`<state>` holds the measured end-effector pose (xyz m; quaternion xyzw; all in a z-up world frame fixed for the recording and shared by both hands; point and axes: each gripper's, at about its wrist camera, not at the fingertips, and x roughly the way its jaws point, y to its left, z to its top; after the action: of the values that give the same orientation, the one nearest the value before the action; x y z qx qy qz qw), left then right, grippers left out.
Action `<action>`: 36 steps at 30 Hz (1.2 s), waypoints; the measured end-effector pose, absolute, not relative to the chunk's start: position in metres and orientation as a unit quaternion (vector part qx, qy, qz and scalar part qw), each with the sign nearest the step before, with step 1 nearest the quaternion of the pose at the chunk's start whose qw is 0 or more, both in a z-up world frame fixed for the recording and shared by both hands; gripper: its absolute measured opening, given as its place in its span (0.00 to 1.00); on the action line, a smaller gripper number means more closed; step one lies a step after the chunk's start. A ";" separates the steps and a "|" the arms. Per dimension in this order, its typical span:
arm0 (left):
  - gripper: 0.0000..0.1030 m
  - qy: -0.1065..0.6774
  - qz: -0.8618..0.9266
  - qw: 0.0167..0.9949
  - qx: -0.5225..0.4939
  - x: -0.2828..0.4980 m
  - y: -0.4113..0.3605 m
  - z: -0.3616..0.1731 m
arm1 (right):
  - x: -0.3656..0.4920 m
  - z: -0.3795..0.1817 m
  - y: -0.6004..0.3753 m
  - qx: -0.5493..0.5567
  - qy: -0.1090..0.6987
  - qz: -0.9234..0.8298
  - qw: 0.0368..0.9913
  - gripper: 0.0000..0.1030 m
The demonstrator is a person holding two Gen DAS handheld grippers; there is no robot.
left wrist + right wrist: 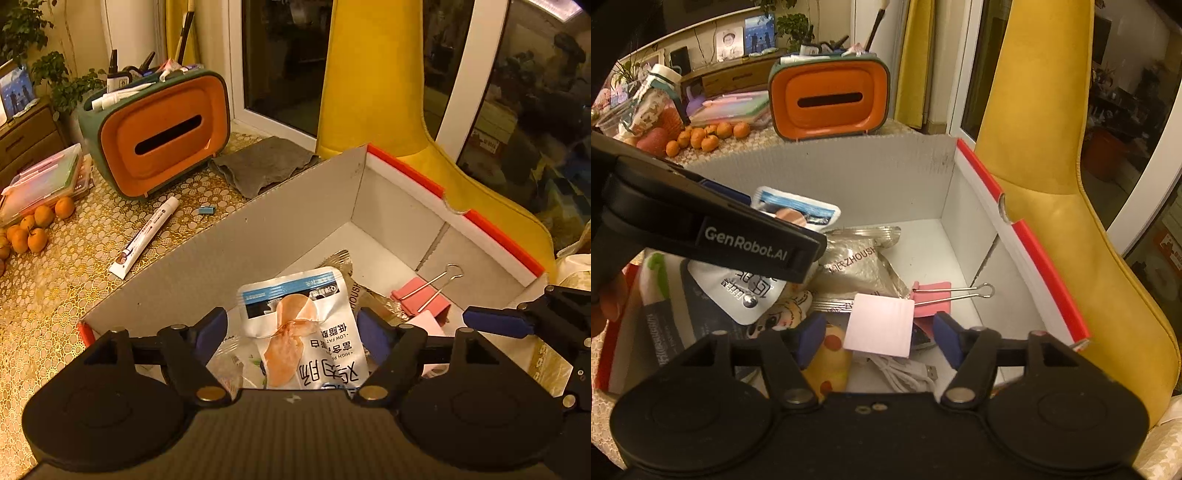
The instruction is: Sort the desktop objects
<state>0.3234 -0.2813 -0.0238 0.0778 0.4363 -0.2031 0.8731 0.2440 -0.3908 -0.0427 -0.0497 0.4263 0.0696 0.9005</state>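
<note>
- Cardboard box (295, 221), grey-walled with red rim strips, sits on the worktop (55, 295), which wears a gold, circle-patterned cloth; a yellow chair (1052, 184) stands just behind it.
- An orange-fronted tissue holder (162, 136), a white tube (147, 236), a grey rag (262, 166) and small oranges (37, 229) lie beyond the box.
- Inside: a glossy white snack pouch (306, 325), a pink binder clip (931, 299), a pale square pad (882, 325) and a white cable (905, 373).
- The left gripper (291, 332) straddles the pouch with jaws spread; the right gripper (875, 339) hangs over the pad, jaws likewise parted.
</note>
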 end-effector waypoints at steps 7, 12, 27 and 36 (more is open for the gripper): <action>0.83 0.438 -0.206 0.872 0.065 0.319 -0.277 -0.020 | 0.234 -0.036 -0.391 -0.055 0.421 0.070 0.903 0.64; 0.91 0.431 -0.211 0.875 0.061 0.311 -0.270 -0.013 | 0.229 -0.031 -0.390 -0.054 0.419 0.072 0.904 0.64; 0.98 0.396 -0.215 0.891 0.051 0.268 -0.231 0.016 | 0.205 -0.003 -0.376 -0.055 0.396 0.088 0.912 0.74; 0.98 0.351 -0.219 0.909 0.040 0.226 -0.198 0.037 | 0.188 0.011 -0.366 -0.053 0.378 0.095 0.919 0.77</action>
<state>0.2262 -0.1985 0.0365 0.0403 0.3514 -0.2187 0.9094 0.1883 -0.3658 0.0115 -0.0532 0.3785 0.0950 0.9192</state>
